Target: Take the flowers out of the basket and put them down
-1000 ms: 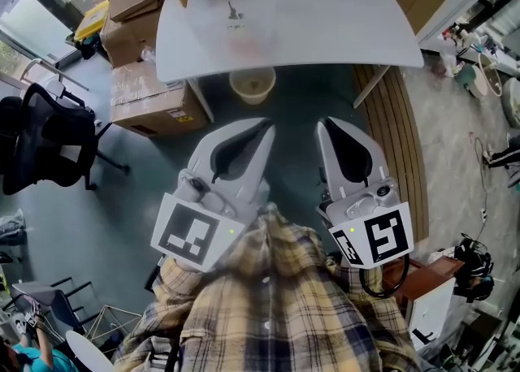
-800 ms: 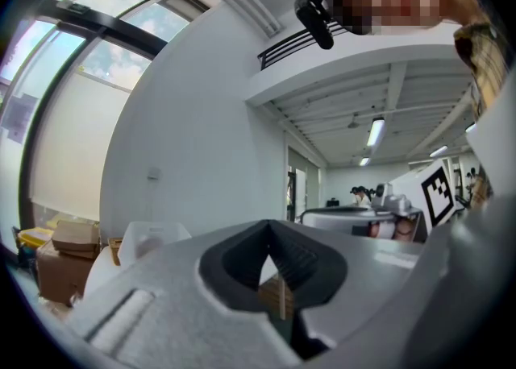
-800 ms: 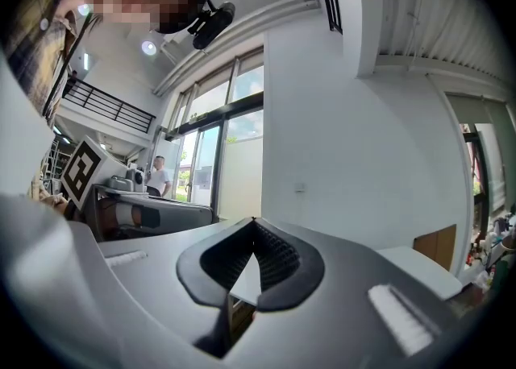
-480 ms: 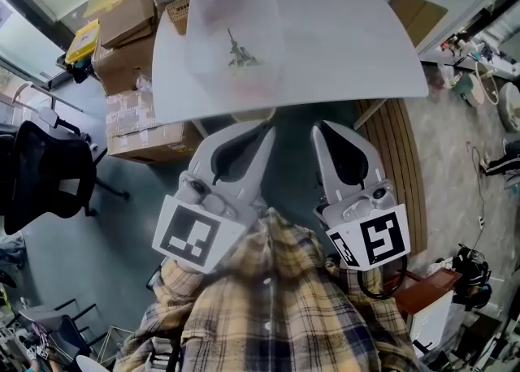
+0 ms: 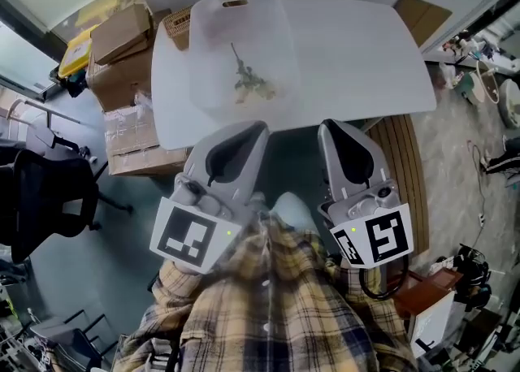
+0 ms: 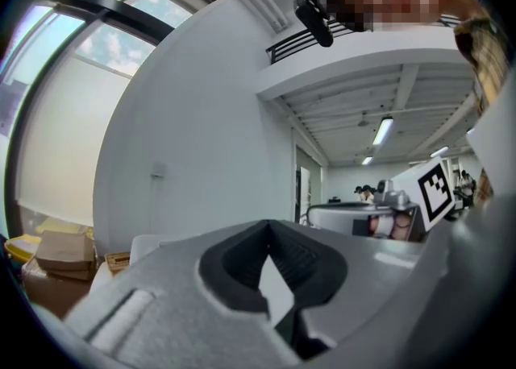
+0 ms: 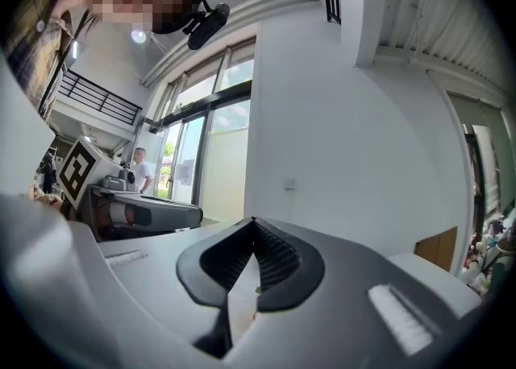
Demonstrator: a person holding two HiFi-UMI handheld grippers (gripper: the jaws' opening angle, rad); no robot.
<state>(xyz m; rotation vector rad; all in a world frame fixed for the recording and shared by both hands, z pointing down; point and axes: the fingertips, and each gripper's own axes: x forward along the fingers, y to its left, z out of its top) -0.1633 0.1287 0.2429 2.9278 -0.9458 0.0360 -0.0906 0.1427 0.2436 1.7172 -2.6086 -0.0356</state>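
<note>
A: Progress on the task?

B: None showing. The small sprig of green-and-tan flowers (image 5: 250,84) lies inside the translucent white plastic basket (image 5: 205,78) and has not been lifted out. By my reading every step is left: reach in, grip the stem, lift it clear of the wall, lay it on bare bench.

A: Where does the basket sit?

B: On the left half of the white bench (image 5: 366,54), with its handle slot at the far end. The right half of the bench is bare, so that is the likely put-down spot.

A: Grippers?

B: The left gripper (image 5: 256,131) and right gripper (image 5: 327,131) are side by side at the bench's near edge, pointing level toward it. The left one's tips are just short of the basket's near wall. Each gripper's own view shows the jaws closed tip to tip with nothing between them. Both are empty.

A: How do the flowers look?

B: A thin dark stem points to the far side, with a loose cluster of leaves and pale orange bits at the near end. The sprig lies flat on the basket floor, near the middle. I judge it light and frail, so pinch the stem, not the heads.

A: Surroundings?

B: Cardboard boxes (image 5: 122,37) are stacked on the floor left of the bench.
</note>
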